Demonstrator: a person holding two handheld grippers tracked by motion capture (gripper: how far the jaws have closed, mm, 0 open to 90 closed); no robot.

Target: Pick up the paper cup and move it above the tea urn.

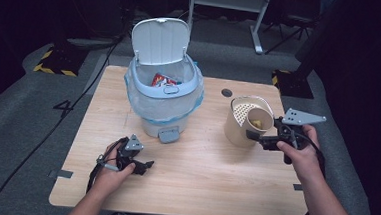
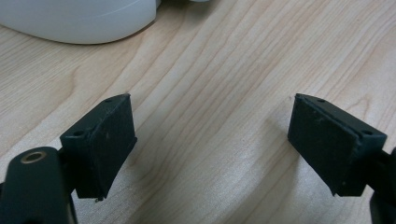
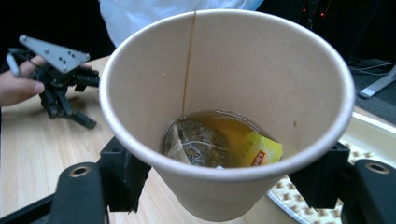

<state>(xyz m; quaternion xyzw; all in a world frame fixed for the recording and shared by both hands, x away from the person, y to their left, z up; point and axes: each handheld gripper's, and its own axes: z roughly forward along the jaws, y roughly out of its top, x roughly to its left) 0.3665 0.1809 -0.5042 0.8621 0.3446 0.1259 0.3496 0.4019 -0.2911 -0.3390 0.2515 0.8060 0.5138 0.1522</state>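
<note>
A tan paper cup (image 3: 224,79) holds some amber tea, a soaked tea bag (image 3: 198,144) and its yellow tag (image 3: 261,151). My right gripper (image 3: 224,182) is shut on the cup's lower wall, one jaw on each side, and keeps it upright. In the high view my right gripper (image 1: 262,131) holds the cup (image 1: 259,120) just over the right edge of a beige container (image 1: 234,130) with a perforated strainer top (image 1: 241,108). My left gripper (image 1: 144,167) rests on the table at the front left. Its jaws stand open over bare wood (image 2: 212,144).
A white and blue pedal bin (image 1: 164,101) with a bag liner stands at the back centre of the wooden table (image 1: 199,178), lid up, a red wrapper (image 1: 162,80) inside. Its white base (image 2: 79,18) lies just ahead of my left gripper. Dark floor and cables surround the table.
</note>
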